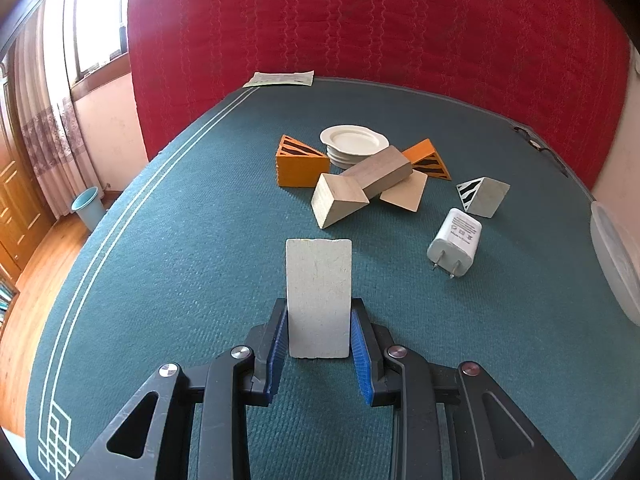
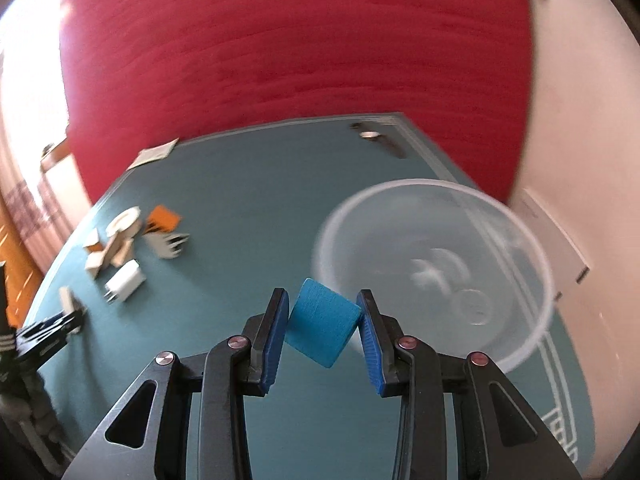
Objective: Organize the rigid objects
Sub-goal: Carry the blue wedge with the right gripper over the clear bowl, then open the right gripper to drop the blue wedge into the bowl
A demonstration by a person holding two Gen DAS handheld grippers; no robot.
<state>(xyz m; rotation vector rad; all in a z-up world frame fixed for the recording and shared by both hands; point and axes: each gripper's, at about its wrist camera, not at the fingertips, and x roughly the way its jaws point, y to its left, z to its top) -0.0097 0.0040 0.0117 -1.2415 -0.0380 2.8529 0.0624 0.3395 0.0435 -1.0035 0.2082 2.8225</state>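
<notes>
My left gripper is shut on a pale grey rectangular block, held flat above the teal table cover. Beyond it lies a pile: a grey-brown wooden beam across pale wedges, an orange striped wedge, a stack of white plates, a striped grey wedge and a white charger plug. My right gripper is shut on a blue block, tilted, just left of a clear plastic bowl. The left gripper with its block shows at the far left of the blurred right wrist view.
A red quilted panel stands behind the table. A paper sheet lies at the far edge and dark eyeglasses at the far right. A light blue bin stands on the wooden floor to the left. The bowl's rim shows at the right edge.
</notes>
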